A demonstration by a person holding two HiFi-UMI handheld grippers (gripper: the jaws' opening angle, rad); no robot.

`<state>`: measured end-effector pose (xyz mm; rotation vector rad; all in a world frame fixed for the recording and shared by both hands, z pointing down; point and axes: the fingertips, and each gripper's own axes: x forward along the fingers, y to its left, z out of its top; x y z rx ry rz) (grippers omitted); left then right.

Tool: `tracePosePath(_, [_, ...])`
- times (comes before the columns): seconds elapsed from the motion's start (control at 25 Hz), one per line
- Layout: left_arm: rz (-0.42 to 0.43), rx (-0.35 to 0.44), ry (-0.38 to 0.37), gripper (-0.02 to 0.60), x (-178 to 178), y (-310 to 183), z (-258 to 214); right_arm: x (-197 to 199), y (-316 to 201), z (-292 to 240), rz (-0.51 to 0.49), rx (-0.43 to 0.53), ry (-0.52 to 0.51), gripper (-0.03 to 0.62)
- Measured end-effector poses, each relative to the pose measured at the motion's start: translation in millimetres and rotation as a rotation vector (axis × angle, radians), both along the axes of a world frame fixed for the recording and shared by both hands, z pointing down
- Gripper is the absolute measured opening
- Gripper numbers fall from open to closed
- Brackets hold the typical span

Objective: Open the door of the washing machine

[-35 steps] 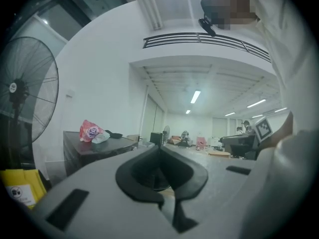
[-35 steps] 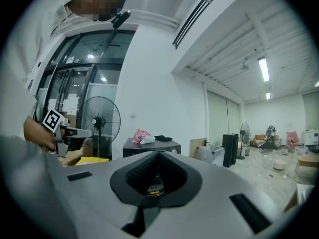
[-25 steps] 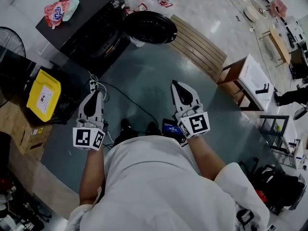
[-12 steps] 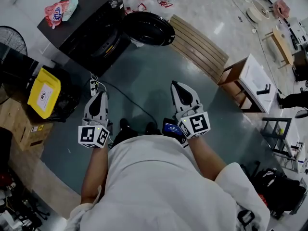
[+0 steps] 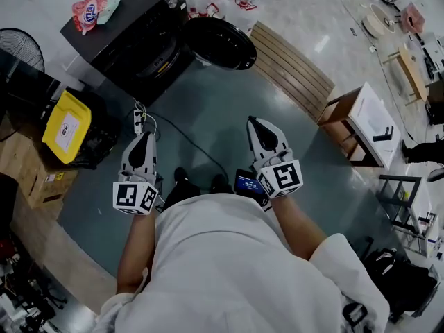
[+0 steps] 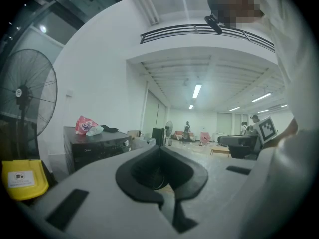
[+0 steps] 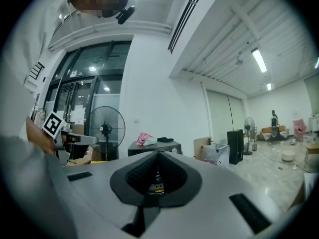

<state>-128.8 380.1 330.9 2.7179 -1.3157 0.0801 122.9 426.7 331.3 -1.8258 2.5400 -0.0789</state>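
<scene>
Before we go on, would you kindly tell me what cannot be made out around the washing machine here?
Washing machine front, left gripper view: lower part hidden behind the shut left gripper.
Round black shape beside it, head view: too steep to tell open door from separate tub.
Pink packet print, all views: too small.
Yellow container label, head view: too small.

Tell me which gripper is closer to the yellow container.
The left gripper; the yellow container sits off to its outer side, well away from the right gripper.
</scene>
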Motion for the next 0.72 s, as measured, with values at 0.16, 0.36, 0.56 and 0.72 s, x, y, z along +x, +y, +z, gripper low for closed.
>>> tracePosePath(0.16, [-0.009,-0.008,0.002,0.012,-5.5,1.4,0.5,-4.4,1.0,5.3,-0.012,-0.014,-0.005,0.028])
tracePosePath(0.36, [-0.007,-0.024,-0.008,0.012,-10.4,3.4,5.2,-11.4,-0.2,10.7,-0.026,-0.026,0.001,0.028])
tracePosePath(0.56, [0.001,-0.038,-0.006,0.012,-8.6,5.9,8.6,-10.7,-1.7,16.1,-0.026,-0.037,0.000,0.028])
tracePosePath(0.72, [-0.004,-0.050,0.001,0.012,-11.4,3.1,13.6,-10.4,-9.6,19.1,-0.023,-0.036,-0.003,0.028])
